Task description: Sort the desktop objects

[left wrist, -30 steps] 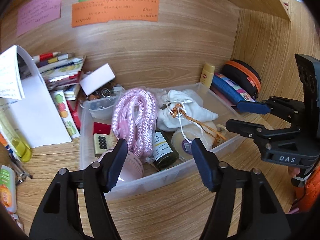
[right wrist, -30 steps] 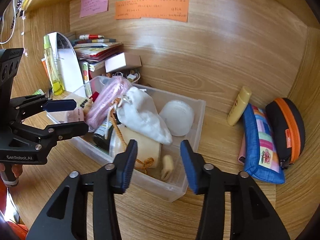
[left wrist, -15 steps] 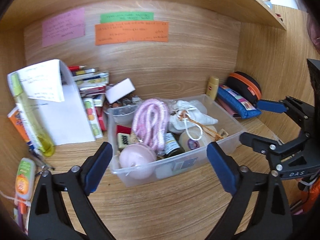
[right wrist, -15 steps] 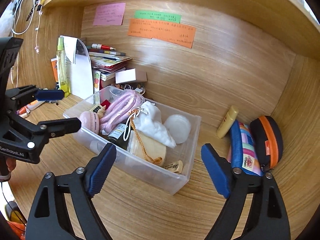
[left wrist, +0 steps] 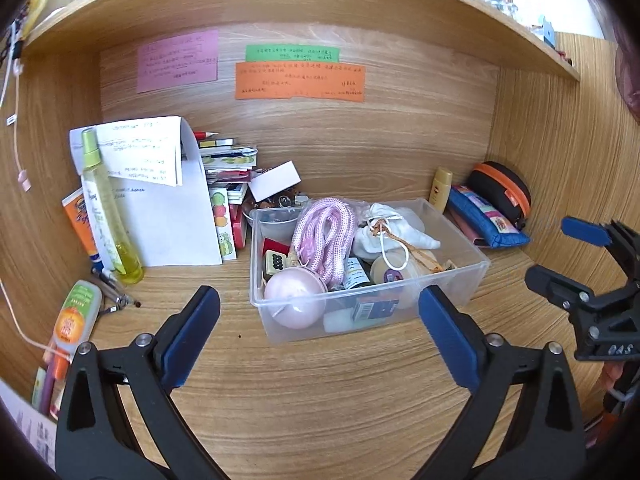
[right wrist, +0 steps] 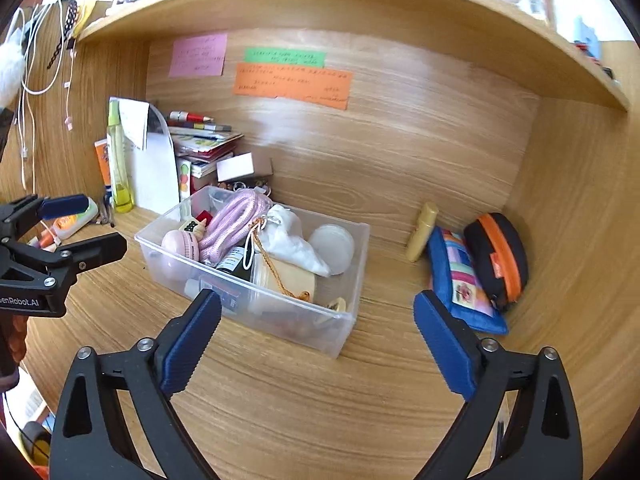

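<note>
A clear plastic box (left wrist: pixel 368 280) sits near the middle of the counter (left wrist: pixel 320 380). It is already very full. Inside it are a pink rope (left wrist: pixel 326 232), a white cloth bag (left wrist: pixel 394 232), a round pink thing (left wrist: pixel 294 298), a dark little bottle (left wrist: pixel 356 276) and some more small stuff. So a lot of the sorting looks done.

The left tool (left wrist: pixel 320 332) is wide open and holds nothing. It hangs in front of the box, not touching it. The right tool (right wrist: pixel 318 340) is wide open too, and it is also empty. It hangs near the front edge of the counter, just in front of the box.

Some things are not in the box. At the back right corner there is a small yellow tube (right wrist: pixel 422 232) standing by the wall. Next to it lie a blue pouch (right wrist: pixel 460 280) and a black case with an orange zip (right wrist: pixel 498 256). At the left edge of the counter there is a tall yellow spray bottle (left wrist: pixel 106 208), an orange tube (left wrist: pixel 78 220), a green and orange tube (left wrist: pixel 76 316) lying flat, and some pens (left wrist: pixel 114 284). A pile of books and papers (left wrist: pixel 224 176) leans at the back left.

I think these may still need a home. I cannot tell which ones are meant to go in the box, and there is not much room left in it.
</note>
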The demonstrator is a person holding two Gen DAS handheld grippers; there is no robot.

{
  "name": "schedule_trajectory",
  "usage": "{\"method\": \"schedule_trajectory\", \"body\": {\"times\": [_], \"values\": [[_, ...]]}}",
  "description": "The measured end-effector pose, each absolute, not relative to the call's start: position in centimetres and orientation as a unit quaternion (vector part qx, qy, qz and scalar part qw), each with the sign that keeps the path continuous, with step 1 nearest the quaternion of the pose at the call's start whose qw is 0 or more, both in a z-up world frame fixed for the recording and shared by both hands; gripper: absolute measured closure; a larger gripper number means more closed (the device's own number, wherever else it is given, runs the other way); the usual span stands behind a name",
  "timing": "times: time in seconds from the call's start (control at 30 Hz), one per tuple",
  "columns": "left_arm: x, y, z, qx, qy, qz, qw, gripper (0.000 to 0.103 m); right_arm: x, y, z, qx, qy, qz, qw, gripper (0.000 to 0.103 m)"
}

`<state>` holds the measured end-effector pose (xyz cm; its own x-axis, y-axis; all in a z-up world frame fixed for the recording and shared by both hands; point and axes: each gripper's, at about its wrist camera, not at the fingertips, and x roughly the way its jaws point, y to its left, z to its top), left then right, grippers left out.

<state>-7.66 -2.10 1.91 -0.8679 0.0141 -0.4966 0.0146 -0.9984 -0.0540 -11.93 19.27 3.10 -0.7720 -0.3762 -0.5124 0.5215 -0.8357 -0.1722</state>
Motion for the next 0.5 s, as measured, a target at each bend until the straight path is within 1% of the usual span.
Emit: {"method": "schedule_trajectory", "body": {"times": [0.1,0.23,0.3,0.4,0.5], "values": [[-7.1,-1.6,2.2,0.250,0.033,-0.968,0.005,0.002,-10.7,20.0,3.4,0.227,0.142,-0.933,0.243,0.000],[-6.0,-0.7,2.6,0.236,0.024,-0.971,0.020,0.002,-9.2,20.5,3.6,0.217,0.138,-0.936,0.241,0.000],[-5.7,-0.3,2.6,0.235,0.030,-0.971,0.010,0.001,-8.6,20.7,3.7,0.212,0.137,-0.938,0.237,0.000],[-5.3,0.2,2.6,0.233,0.038,-0.972,0.005,0.001,-8.2,21.1,3.7,0.209,0.119,-0.940,0.243,0.000],[-5.0,0.8,2.5,0.231,0.026,-0.973,0.009,0.001,-8.1,21.4,3.7,0.212,0.106,-0.940,0.245,0.000]]}}
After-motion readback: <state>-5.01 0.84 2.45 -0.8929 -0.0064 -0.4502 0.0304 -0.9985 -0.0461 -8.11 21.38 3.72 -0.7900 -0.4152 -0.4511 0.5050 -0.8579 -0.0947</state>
